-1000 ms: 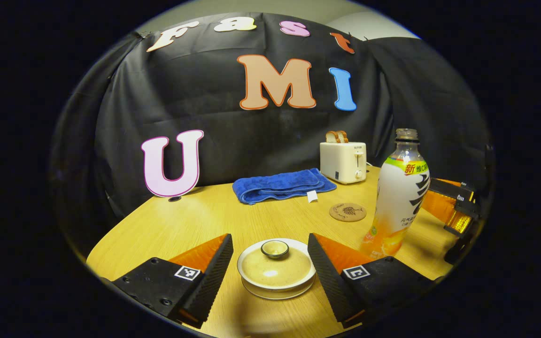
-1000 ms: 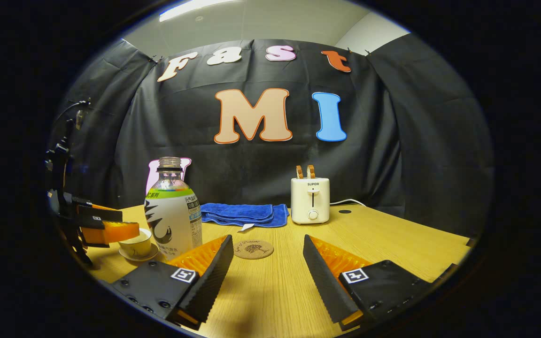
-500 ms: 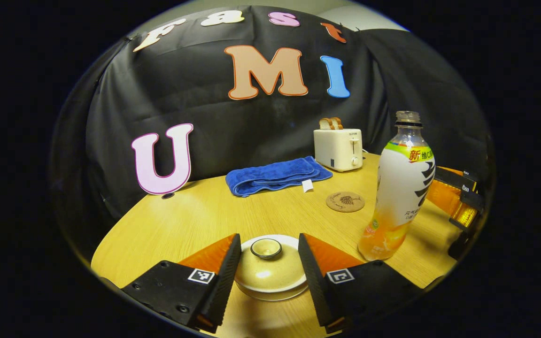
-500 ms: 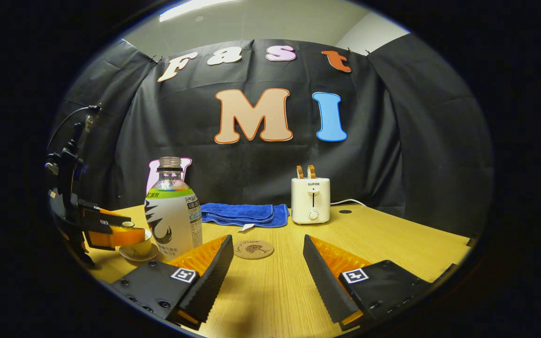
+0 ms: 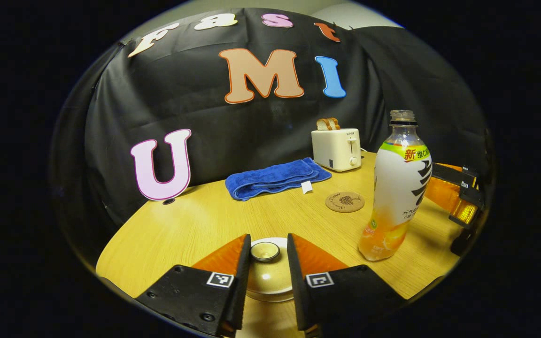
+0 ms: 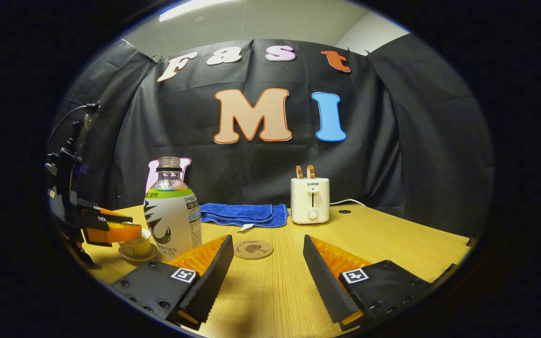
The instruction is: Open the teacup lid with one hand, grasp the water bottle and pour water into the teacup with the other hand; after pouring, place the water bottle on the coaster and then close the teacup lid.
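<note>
The teacup lid is speckled beige with a small round knob. My left gripper is low over it, its jaws narrowed to either side of the knob with a sliver of lid showing on the right, so I call it open. In the right gripper view the left gripper sits over the teacup. The uncapped water bottle stands right of the cup. Beyond it lies the round coaster. My right gripper is open and empty, just right of the bottle.
At the back of the wooden table lies a folded blue towel, with a white toaster holding toast beside it. The teacup rests on a saucer.
My left gripper has come down and forward over the lid, and its jaws have narrowed from wide apart to close around the knob. The right gripper and bottle have stayed put.
</note>
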### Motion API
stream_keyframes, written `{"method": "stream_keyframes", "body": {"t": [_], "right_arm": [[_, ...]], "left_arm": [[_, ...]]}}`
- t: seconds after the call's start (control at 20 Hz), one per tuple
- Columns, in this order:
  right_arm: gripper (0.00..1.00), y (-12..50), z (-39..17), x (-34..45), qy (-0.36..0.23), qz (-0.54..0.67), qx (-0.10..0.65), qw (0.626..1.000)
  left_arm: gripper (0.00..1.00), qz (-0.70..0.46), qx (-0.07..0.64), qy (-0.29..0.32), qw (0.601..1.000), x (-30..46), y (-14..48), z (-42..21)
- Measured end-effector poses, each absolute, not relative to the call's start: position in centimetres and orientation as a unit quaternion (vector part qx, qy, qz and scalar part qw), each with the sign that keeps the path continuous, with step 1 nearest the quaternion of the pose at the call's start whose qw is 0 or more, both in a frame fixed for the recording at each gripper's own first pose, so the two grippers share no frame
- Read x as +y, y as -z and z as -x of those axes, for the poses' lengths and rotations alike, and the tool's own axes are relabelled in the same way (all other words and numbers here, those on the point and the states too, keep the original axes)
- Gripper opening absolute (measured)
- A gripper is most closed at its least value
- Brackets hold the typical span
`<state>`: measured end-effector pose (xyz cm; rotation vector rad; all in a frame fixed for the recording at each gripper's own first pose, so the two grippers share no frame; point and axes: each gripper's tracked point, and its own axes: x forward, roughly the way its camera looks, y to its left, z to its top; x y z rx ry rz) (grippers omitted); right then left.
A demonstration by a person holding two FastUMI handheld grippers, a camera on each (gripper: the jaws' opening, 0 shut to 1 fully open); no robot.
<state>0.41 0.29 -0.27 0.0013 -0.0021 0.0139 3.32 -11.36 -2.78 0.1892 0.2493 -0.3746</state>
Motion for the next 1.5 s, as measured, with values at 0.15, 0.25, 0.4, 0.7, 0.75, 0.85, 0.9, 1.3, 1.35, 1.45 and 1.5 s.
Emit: {"method": "stream_keyframes", "body": {"t": [0.15, 0.25, 0.4, 0.7, 0.75, 0.85, 0.9, 1.3, 1.35, 1.45, 1.5], "right_arm": [[0.96, 0.2, -0.4, 0.3, -0.007, -0.001, -0.001, 1.0], [0.96, 0.3, -0.4, 0.3, -0.009, 0.0, -0.001, 1.0], [0.96, 0.4, -0.5, 0.6, -0.014, -0.001, 0.001, 1.0], [0.94, 1.2, -0.8, 1.1, -0.042, 0.001, 0.027, 0.999], [0.96, 1.3, -0.6, 1.1, -0.044, 0.002, 0.03, 0.999], [0.95, 1.3, -0.2, 0.9, -0.051, 0.002, 0.033, 0.998], [0.94, 1.4, 0.0, 1.2, -0.058, 0.0, 0.035, 0.998], [0.94, 1.7, 2.8, 5.2, -0.149, 0.001, 0.045, 0.988], [0.94, 1.9, 2.9, 5.6, -0.158, 0.0, 0.048, 0.986], [0.94, 2.1, 3.0, 6.3, -0.168, -0.005, 0.055, 0.984], [0.96, 2.2, 2.9, 6.6, -0.17, -0.007, 0.059, 0.984]], "left_arm": [[0.28, -0.096, 0.122, 0.188, 0.97, -11.4, 2.7, -3.3], [0.27, -0.093, 0.119, 0.189, 0.97, -11.3, 2.7, -3.4], [0.24, -0.079, 0.114, 0.179, 0.974, -10.9, 2.5, -3.5], [0.23, -0.072, 0.076, 0.152, 0.983, -8.8, -0.3, -3.6], [0.23, -0.068, 0.068, 0.15, 0.984, -8.4, -0.8, -3.6], [0.23, -0.064, 0.07, 0.144, 0.985, -7.7, -1.0, -3.4], [0.23, -0.062, 0.07, 0.14, 0.986, -7.3, -1.0, -3.2], [0.23, -0.047, 0.071, 0.124, 0.989, -4.9, -0.9, -1.8], [0.23, -0.046, 0.071, 0.12, 0.989, -4.4, -0.9, -1.7], [0.23, -0.043, 0.071, 0.114, 0.99, -3.6, -0.8, -1.5], [0.23, -0.04, 0.075, 0.112, 0.99, -3.3, -0.6, -1.3]]}}
